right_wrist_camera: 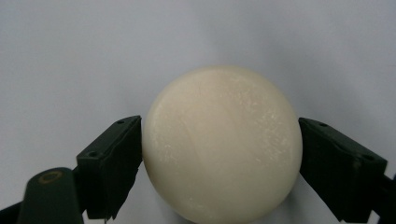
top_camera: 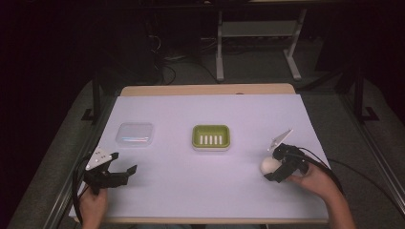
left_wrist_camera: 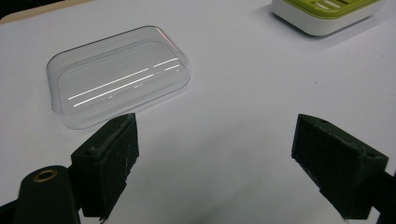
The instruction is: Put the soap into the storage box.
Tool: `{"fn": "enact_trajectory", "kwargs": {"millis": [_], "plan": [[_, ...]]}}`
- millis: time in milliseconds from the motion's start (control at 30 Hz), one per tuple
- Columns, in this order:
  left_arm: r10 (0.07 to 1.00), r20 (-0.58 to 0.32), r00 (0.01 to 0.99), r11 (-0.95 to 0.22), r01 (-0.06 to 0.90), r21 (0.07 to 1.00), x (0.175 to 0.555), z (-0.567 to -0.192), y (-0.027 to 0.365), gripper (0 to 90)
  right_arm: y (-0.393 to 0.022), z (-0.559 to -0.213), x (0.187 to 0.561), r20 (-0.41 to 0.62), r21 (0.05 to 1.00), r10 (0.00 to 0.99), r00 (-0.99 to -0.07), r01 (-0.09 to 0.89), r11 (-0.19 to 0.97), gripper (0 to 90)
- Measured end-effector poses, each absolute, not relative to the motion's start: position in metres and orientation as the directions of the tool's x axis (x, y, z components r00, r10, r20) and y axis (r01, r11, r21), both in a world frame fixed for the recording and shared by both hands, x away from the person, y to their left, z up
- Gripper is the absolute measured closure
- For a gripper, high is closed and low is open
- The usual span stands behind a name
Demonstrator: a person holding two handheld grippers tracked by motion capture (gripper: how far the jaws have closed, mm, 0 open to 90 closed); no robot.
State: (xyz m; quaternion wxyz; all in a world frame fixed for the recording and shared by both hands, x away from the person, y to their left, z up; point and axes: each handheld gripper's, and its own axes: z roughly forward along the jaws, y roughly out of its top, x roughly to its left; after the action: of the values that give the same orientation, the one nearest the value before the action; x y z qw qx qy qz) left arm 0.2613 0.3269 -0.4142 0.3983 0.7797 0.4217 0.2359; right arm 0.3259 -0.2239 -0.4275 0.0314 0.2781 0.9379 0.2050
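A round cream bar of soap [top_camera: 269, 164] [right_wrist_camera: 222, 144] sits between the jaws of my right gripper [top_camera: 274, 170] [right_wrist_camera: 219, 158], near the table's right front. Both jaws touch its sides, so the gripper is shut on it. I cannot tell whether the soap rests on the table or hangs just above it. A green soap dish [top_camera: 211, 137] [left_wrist_camera: 322, 16] with a slotted insert stands at the middle of the table. My left gripper [top_camera: 123, 173] [left_wrist_camera: 224, 154] is open at the left front, with nothing between its jaws. Just beyond it lies a clear plastic lid [top_camera: 135, 134] [left_wrist_camera: 119, 74].
White paper [top_camera: 205, 181] covers the tabletop, whose wooden edge [top_camera: 205, 89] shows at the back. Cables trail from both grippers off the front corners. Beyond the table are a dark floor and desk legs [top_camera: 219, 52].
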Motion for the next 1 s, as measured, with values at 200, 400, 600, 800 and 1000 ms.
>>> {"fn": "enact_trajectory", "kwargs": {"millis": [200,400,600,800,1000], "plan": [[0.845,0.033,0.534,-0.327,0.467,0.822,0.2612,-0.4141,0.3271,14.5,-0.2222,-0.4286,0.3264,0.048,0.391,0.524,-0.851,0.498,0.774,20.6],[0.845,0.033,0.534,-0.328,0.469,0.82,0.261,-0.4137,0.3271,14.5,-0.2218,-0.428,0.3254,0.041,0.387,0.521,-0.852,0.494,0.778,23.6],[0.845,0.034,0.534,-0.329,0.467,0.821,0.2612,-0.4138,0.327,14.5,-0.2214,-0.4276,0.3257,0.033,0.382,0.512,-0.858,0.484,0.787,24.0],[0.845,0.032,0.533,-0.327,0.469,0.821,0.2609,-0.4136,0.327,14.5,-0.2206,-0.427,0.3261,0.033,0.376,0.506,-0.862,0.48,0.793,24.3],[0.844,0.034,0.535,-0.329,0.467,0.821,0.261,-0.4136,0.327,14.5,-0.2208,-0.4259,0.3276,0.039,0.375,0.508,-0.861,0.483,0.791,24.5]]}}
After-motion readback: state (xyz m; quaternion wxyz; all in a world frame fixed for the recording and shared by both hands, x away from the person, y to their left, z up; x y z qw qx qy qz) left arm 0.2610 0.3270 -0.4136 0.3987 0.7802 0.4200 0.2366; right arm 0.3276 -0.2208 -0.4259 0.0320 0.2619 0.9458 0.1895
